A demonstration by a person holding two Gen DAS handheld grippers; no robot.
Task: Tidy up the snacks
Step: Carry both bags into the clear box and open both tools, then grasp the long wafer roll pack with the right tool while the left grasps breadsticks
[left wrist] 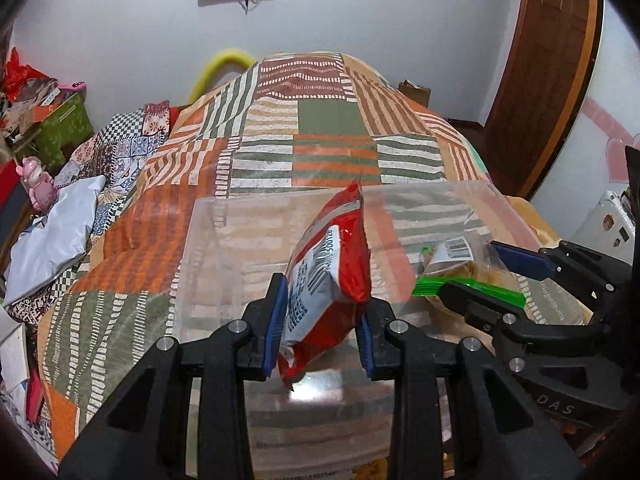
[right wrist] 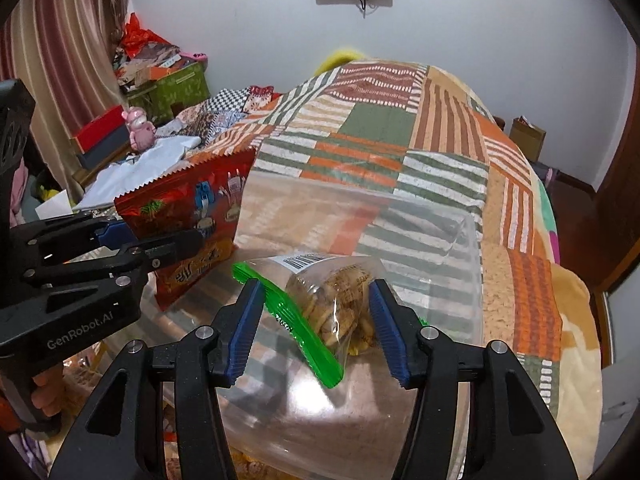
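Left claw (left wrist: 322, 320) pinching red chip bag (left wrist: 332, 268) over clear bin (left wrist: 224, 240); right claw (right wrist: 316, 320) spread around cookie bag (right wrist: 340, 300), not touching.

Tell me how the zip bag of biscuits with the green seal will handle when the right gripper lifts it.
The zip bag is thin clear film, so it will likely sag and crease. Its biscuits look loose and brittle; a hard pinch from the right gripper may crack them. The glossy film could slip.
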